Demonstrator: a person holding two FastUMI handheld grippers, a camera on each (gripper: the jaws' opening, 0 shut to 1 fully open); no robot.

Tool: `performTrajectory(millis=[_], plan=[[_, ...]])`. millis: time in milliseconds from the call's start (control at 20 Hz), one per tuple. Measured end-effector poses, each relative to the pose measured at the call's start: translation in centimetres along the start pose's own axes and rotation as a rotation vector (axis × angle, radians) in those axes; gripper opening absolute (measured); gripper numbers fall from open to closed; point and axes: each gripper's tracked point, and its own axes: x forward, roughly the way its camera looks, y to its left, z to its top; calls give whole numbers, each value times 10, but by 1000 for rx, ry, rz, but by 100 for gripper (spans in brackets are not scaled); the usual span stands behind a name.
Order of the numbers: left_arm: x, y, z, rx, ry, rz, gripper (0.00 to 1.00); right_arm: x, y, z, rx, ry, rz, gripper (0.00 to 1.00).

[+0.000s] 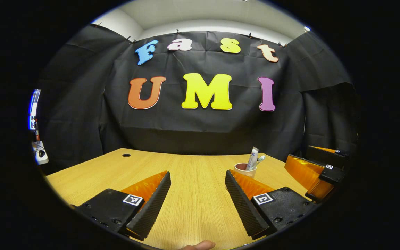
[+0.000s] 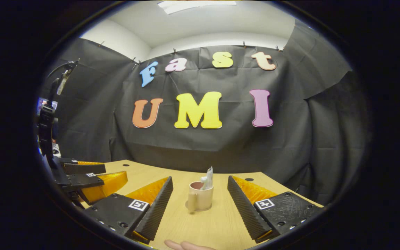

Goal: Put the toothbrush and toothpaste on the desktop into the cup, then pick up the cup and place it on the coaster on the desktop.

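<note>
So the cup (image 2: 200, 197) is sitting upright on the wooden desk (image 2: 217, 225) with the toothpaste (image 2: 209, 177) and toothbrush (image 2: 204, 180) already sticking out of it, and the right gripper (image 2: 200, 208) is hovering with its fingers spread wide on either side of the cup, not touching it. The left gripper (image 1: 198, 205) is hanging over bare desk with its fingers wide apart too, gripping nothing, and in the left gripper view the cup is standing off to its right, near the other gripper.
</note>
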Motion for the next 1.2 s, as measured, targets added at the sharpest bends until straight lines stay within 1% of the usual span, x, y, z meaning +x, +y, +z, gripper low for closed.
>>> performTrajectory(millis=[50, 100, 350, 900, 1200], plan=[[1, 0, 1, 3, -5, 3, 94, 0, -1, 0, -1, -1, -2, 95], [1, -2, 0, 4, -4, -2, 99, 1, 0, -1, -2, 0, -2, 95], [-2, -5, -1, 7, -6, -23, 99, 3, -2, -2, -4, 2, -10, 95], [-1, -3, -3, -4, 12, -4, 99, 6, 0, -7, -21, 11, -6, 95], [-2, -3, -6, 7, 22, -16, 99, 9, -1, -11, -27, 19, -9, 95]])
